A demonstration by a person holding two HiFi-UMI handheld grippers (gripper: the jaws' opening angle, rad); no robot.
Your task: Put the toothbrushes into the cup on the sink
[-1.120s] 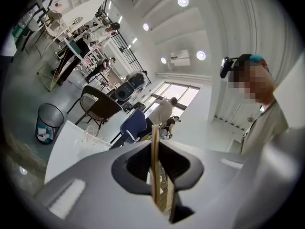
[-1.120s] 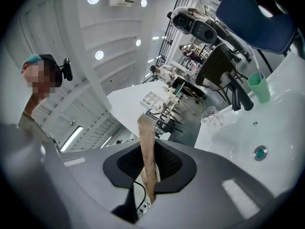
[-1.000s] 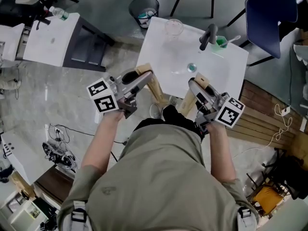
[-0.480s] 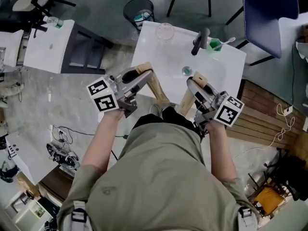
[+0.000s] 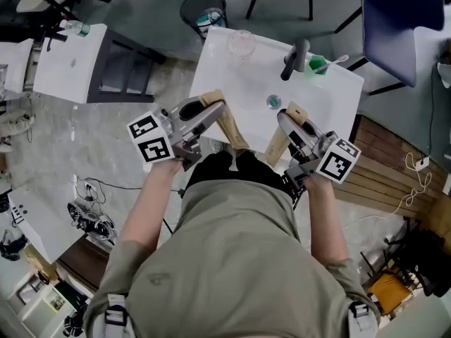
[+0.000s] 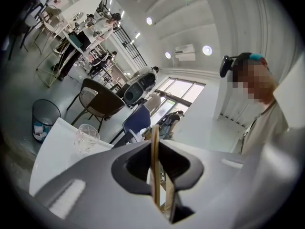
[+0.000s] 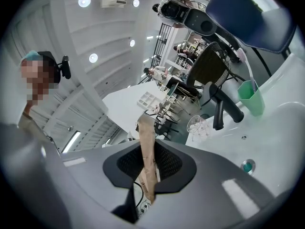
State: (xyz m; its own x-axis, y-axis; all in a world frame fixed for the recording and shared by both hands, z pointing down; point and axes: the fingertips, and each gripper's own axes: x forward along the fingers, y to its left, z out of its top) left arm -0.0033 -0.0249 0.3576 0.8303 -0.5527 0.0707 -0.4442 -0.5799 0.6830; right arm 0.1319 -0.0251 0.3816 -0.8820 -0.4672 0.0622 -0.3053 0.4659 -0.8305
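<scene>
The big white sink (image 5: 246, 83) is right in front of the person. The left tool (image 5: 211, 111) pinches a thin brown toothbrush pack (image 5: 227, 127) by one end, and the right tool (image 5: 294, 124) pinches a second pack (image 5: 280, 141), so each sticks out, likely ready to drop in. The green cup (image 5: 321, 63) stands by the tap (image 5: 296, 56) at the back, well apart from both packs.
</scene>
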